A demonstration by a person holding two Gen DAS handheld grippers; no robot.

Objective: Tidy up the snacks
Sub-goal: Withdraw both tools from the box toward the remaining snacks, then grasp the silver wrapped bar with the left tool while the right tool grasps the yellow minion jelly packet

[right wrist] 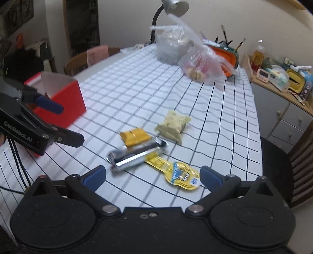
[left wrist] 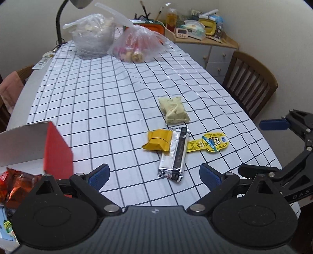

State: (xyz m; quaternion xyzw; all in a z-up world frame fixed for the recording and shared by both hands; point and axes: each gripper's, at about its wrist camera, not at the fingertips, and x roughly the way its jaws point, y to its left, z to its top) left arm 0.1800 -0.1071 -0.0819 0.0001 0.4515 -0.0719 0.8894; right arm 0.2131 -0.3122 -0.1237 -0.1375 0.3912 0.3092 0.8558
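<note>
Above the near edge of the checked cloth point(left wrist: 97, 101) both grippers hang with jaws spread wide and nothing between them. Left gripper point(left wrist: 154, 173) points at a silver bar point(left wrist: 174, 154) lying just past its fingertips; right gripper point(right wrist: 152, 175) points at a yellow cartoon pouch point(right wrist: 176, 172) with the bar beside it. On the bar's left edge rests an orange-yellow packet point(left wrist: 158, 140), and the pouch's narrow end touches the bar's right side. Slightly farther off, apart from these, lies a pale green packet point(left wrist: 175, 112). At the left near corner stands a red box point(right wrist: 64, 101), open, with a crinkled red bag point(left wrist: 15, 183) inside. At the far end sit two clear plastic bags point(left wrist: 137, 45) and a lamp point(right wrist: 170, 7).
</note>
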